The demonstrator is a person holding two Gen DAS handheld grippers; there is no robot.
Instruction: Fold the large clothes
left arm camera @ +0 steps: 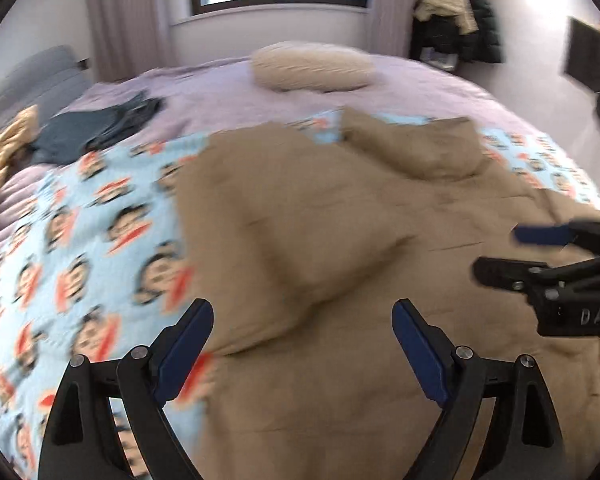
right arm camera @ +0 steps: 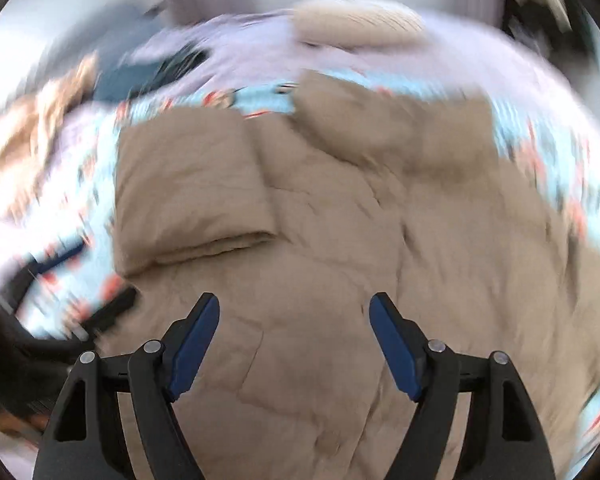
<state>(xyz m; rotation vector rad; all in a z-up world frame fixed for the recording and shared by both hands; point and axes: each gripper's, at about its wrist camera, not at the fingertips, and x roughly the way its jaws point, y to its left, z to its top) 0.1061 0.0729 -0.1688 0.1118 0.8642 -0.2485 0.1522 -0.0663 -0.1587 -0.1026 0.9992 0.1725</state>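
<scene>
A large tan padded garment (left arm camera: 340,240) lies spread on the bed, its left sleeve folded in over the body and a hood or collar part bunched at the far end (left arm camera: 416,148). It fills the right wrist view (right arm camera: 320,240), which is motion-blurred. My left gripper (left arm camera: 302,312) is open and empty above the garment's near left part. My right gripper (right arm camera: 294,304) is open and empty above its middle; it also shows at the right edge of the left wrist view (left arm camera: 500,254).
A light blue cartoon-print blanket (left arm camera: 80,240) lies under the garment on a lilac bedspread (left arm camera: 220,92). A cream pillow (left arm camera: 312,66), dark folded clothes (left arm camera: 100,128) and a tan knit item (left arm camera: 4,148) lie on the bed. A coat rack (left arm camera: 456,12) stands far right.
</scene>
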